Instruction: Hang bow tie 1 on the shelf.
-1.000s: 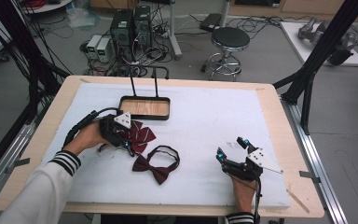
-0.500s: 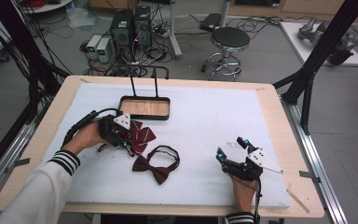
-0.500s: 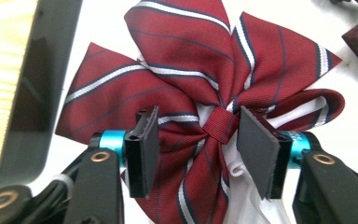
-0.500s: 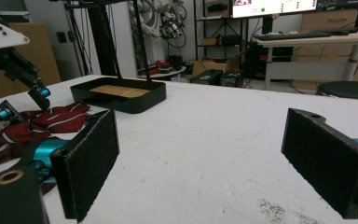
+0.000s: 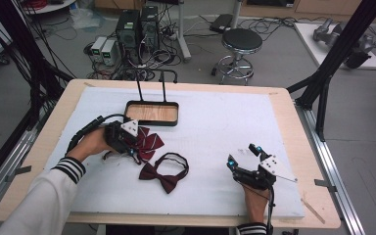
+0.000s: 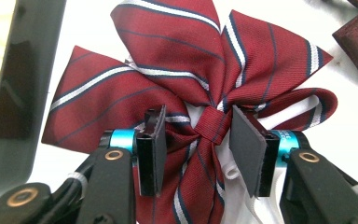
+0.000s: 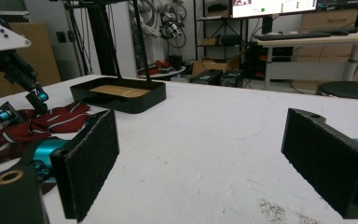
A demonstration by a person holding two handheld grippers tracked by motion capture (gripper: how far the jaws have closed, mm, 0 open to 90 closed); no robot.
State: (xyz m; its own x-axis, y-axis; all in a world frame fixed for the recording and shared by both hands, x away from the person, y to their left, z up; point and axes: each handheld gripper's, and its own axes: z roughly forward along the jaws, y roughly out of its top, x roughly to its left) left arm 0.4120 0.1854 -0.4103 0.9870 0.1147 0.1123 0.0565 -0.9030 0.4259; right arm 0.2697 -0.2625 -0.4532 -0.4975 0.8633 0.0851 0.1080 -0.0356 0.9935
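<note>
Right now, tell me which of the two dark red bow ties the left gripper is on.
The white-striped dark red bow tie, beside the black tray; the plain one lies apart.

Left claw [image 6: 198, 149] has just been closing (part-shut); right claw [image 7: 214, 158] gapes wide.

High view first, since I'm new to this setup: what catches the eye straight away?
The striped red bow tie at the mat's left, with the left gripper straddling its centre knot, jaws just closing and not yet pressing. A plain dark red bow tie lies just right of it, and the right gripper rests open near the front right.
</note>
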